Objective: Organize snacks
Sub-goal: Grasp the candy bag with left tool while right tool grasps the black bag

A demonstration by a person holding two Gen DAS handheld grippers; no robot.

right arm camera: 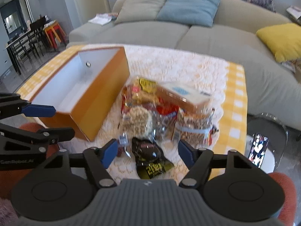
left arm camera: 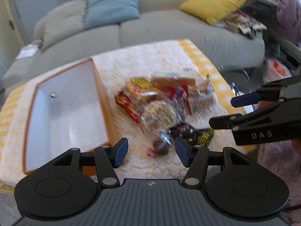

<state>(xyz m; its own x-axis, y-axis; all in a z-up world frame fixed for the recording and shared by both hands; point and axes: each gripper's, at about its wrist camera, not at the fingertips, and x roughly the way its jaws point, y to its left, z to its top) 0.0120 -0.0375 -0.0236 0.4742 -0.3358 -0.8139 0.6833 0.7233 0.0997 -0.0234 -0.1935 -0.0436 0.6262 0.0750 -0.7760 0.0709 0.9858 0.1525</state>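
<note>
A pile of snack packets (left arm camera: 160, 101) (right arm camera: 163, 109) lies on the white lace cloth to the right of an orange box with a white inside (left arm camera: 62, 109) (right arm camera: 105, 86), which holds nothing. The pile includes a round rice-cake pack (left arm camera: 160, 114) (right arm camera: 135, 120) and a tan carton (left arm camera: 175, 79) (right arm camera: 182, 96). My left gripper (left arm camera: 151, 152) (right arm camera: 54, 121) is open over a small clear packet with a dark round snack (left arm camera: 160, 146). My right gripper (right arm camera: 147, 153) (left arm camera: 231, 111) is open, with a black and yellow packet (right arm camera: 148, 156) lying between its blue pads (right arm camera: 109, 152), untouched.
The low table has a yellow checked cloth (right arm camera: 237, 98) under the lace. A grey sofa (right arm camera: 150, 32) with blue and yellow cushions runs behind it. A phone (right arm camera: 257, 150) stands on a glass side table at right. A person in purple (left arm camera: 287, 9) sits far right.
</note>
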